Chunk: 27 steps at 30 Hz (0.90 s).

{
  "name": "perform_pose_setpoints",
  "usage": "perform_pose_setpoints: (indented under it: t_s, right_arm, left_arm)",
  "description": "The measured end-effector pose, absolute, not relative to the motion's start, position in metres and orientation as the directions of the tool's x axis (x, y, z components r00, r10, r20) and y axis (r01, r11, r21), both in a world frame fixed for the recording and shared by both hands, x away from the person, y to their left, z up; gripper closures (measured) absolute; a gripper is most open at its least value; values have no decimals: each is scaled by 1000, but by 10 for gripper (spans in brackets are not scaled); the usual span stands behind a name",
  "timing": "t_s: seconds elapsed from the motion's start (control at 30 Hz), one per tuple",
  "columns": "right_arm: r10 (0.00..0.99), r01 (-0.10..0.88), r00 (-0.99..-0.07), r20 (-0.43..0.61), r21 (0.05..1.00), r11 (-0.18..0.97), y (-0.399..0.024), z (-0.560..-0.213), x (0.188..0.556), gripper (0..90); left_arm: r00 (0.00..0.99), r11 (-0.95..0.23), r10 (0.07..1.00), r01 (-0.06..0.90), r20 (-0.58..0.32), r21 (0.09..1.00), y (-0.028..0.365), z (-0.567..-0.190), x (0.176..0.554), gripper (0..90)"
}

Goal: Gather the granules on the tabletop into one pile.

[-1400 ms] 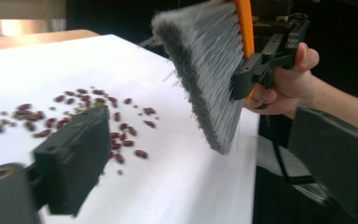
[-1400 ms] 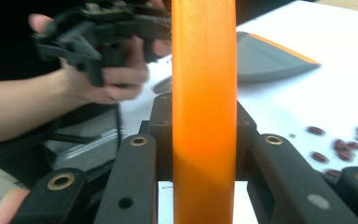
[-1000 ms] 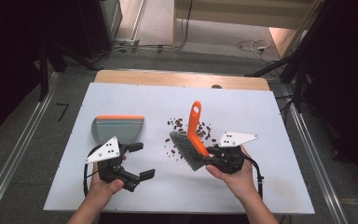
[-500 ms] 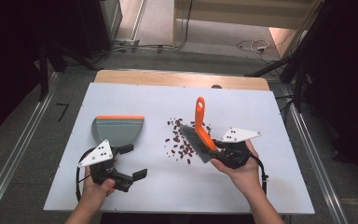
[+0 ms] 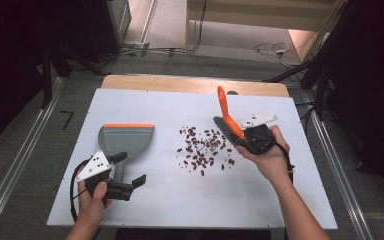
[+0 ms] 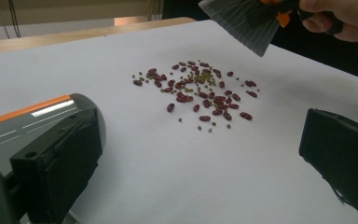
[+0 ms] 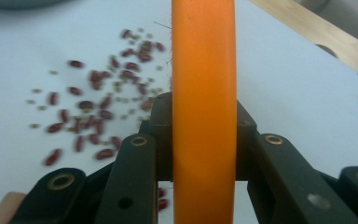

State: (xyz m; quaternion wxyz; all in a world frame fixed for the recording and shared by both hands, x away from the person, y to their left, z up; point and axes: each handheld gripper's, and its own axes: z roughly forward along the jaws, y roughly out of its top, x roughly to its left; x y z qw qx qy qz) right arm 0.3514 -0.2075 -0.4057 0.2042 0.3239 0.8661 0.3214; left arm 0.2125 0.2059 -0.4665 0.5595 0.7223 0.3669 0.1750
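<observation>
While I hold both tools over the table, this is how things stand.

Surface: a white board (image 5: 190, 200) lies flat on a pale wooden tabletop (image 5: 180, 82), whose bare strip shows along the far edge.
Floor: grey, with metal rails (image 5: 10, 185) running down both sides of the table.
Room: dark to the left and right; a lit patch of floor lies beyond the far edge, with cables (image 5: 270, 49) trailing across it.
Right gripper (image 5: 256, 140): my jaws are clamped on the orange handle of the brush (image 5: 227, 120), one on each side of it, as the right gripper view shows close up.
Brush: tilted, handle pointing up and away from me, grey bristles (image 6: 242, 21) down and toward the middle, raised off the board just to the right of the beans.
Beans (image 5: 202, 147): a loose scatter of dark red ones with some small greenish ones among them, lying on the board near its middle, between the brush and the dustpan.
Left gripper (image 5: 125, 185): my jaws stand apart with nothing between them, low over the board near its front left corner.
Dustpan (image 5: 126, 140): grey with an orange lip on its far edge, flat on the board, well to the left of the beans; its handle points toward me and runs close beside one left jaw. Whether they touch, I cannot tell.
</observation>
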Motion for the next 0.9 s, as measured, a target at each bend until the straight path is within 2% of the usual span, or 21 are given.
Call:
perform_pose_setpoints:
  t_s: [0.3, 0.57, 0.8, 0.9]
  right_arm:
    - [703, 502, -645, -300, 528, 685, -199, -420, 396, 689]
    - [637, 505, -640, -430, 390, 770, -171, -447, 417, 689]
    - [566, 468, -700, -436, 319, 824, -150, -460, 409, 689]
    - [567, 465, -713, -413, 326, 823, -148, -460, 402, 688]
  left_arm:
    - [671, -94, 722, 338, -169, 936, 205, -469, 213, 3]
    - [668, -92, 723, 346, -176, 934, 205, -470, 213, 3]
    - [668, -92, 723, 350, -179, 932, 204, -470, 213, 3]
    - [670, -94, 721, 348, -177, 933, 203, -470, 213, 3]
